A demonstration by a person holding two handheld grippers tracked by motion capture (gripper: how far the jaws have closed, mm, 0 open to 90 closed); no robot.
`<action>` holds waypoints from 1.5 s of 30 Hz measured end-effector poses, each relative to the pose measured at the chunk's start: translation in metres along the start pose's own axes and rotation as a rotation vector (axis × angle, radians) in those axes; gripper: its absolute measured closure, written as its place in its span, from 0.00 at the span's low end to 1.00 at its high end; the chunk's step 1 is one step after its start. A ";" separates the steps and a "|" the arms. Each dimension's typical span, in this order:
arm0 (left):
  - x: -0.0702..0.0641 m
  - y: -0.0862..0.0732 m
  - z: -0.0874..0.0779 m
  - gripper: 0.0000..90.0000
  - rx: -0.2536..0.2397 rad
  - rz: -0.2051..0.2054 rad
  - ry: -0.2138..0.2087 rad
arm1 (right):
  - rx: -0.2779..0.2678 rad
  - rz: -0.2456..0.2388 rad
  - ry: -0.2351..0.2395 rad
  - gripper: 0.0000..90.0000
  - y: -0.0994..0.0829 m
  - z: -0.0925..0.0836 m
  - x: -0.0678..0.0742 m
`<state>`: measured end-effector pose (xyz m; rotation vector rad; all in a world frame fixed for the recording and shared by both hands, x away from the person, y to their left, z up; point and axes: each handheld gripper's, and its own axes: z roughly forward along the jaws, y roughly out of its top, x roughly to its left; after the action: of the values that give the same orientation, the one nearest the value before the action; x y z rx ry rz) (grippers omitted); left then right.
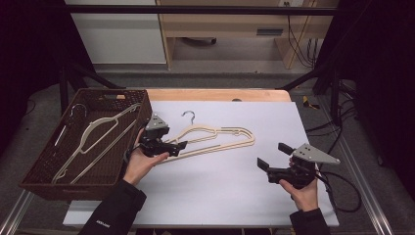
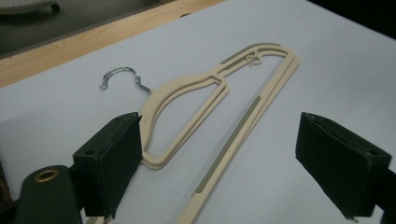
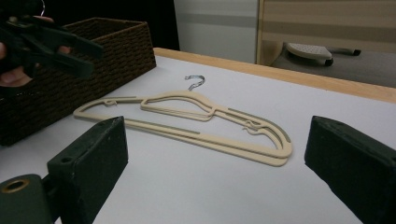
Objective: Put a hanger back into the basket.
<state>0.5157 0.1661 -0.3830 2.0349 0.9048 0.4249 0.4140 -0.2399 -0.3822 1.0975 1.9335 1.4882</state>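
The desk (image 1: 220, 196), covered by a pale sheet, is carrying a dark woven basket (image 1: 44, 171) at its left edge, and that basket is already holding cream hangers (image 1: 93, 134); so part of the tidying is looking done, while one stack of cream hangers (image 1: 230, 137) is lying flat on the sheet just right of the basket, its metal hook (image 1: 188, 115) pointing toward the far wooden edge; this stack is, I judge, what is left to move.

The left gripper (image 1: 176, 146) is hovering at the stack's near-left end; its fingers (image 2: 109, 154) are standing wide apart, with the bottom bar of the stack running between them, and nothing is being pinched yet.

The right gripper (image 1: 274, 156) is waiting over bare sheet, well apart from the hangers; its fingers (image 3: 91, 158) are spread wide too and gripping nothing.

Room is looking generous to the right and near side; the tight spot is the basket's wall beside the left hand, and its rim is something the long hangers would have to clear on the way in.
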 end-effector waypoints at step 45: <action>0.062 -0.038 0.082 0.72 0.294 -0.087 0.157 | 0.023 -0.007 0.008 0.08 -0.004 0.004 0.000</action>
<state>0.5885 0.1801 -0.4637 2.2396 1.2065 0.4289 0.4159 -0.2381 -0.3868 1.0954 1.9620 1.4725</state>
